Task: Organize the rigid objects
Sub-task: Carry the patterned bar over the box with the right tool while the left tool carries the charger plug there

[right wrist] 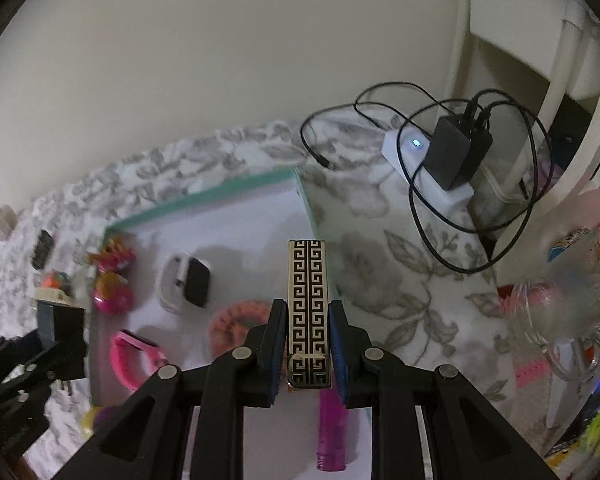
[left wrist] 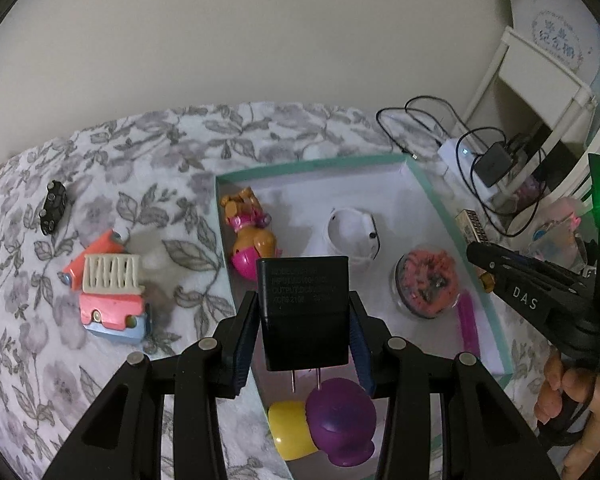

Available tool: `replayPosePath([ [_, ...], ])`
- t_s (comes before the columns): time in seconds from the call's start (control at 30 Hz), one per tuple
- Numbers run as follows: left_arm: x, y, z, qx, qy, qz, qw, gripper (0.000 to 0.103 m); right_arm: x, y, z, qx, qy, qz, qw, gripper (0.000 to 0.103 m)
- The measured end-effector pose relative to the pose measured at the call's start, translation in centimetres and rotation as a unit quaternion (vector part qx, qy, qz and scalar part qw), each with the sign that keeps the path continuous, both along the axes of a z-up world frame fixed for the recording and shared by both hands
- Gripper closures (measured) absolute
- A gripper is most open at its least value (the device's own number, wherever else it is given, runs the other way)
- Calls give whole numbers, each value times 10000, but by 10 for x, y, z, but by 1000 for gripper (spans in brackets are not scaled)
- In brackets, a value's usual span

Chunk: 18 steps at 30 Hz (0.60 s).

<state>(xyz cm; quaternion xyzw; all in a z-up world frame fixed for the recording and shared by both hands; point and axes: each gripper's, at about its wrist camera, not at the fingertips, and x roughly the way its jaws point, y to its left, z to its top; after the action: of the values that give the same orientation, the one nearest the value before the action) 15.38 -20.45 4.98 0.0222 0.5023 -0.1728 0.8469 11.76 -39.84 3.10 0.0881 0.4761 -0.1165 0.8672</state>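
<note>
left gripper point(left wrist: 304, 320) clamps charger point(left wrist: 303, 308): stiff, light, flat sides grip well | right gripper point(right wrist: 303, 344) clamps patterned bar point(right wrist: 307, 304): glossy, likely slippery | tray point(left wrist: 312, 162) below

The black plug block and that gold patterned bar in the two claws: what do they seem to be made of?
The plug block looks like matte black plastic: dull faces, faint printed lettering, two thin metal prongs below. The patterned bar looks like shiny gold-toned metal or plated plastic; its black maze pattern sits on a surface that catches light. I can't tell which.
</note>
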Motion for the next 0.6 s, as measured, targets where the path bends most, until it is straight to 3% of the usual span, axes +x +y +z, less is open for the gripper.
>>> replayPosePath([
  [0.2,3,-1,-12,46,189,0,9998,59,2,0,-13,-62,234,-1,9997,81],
  [0.47,5,-1,-22,116,320,8,9994,59,4,6,-13,214,131,174,9995,81],
  [0.6,5,0,-24,125,343,12,9993,59,6,10,-12,106,166,201,9996,81],
])
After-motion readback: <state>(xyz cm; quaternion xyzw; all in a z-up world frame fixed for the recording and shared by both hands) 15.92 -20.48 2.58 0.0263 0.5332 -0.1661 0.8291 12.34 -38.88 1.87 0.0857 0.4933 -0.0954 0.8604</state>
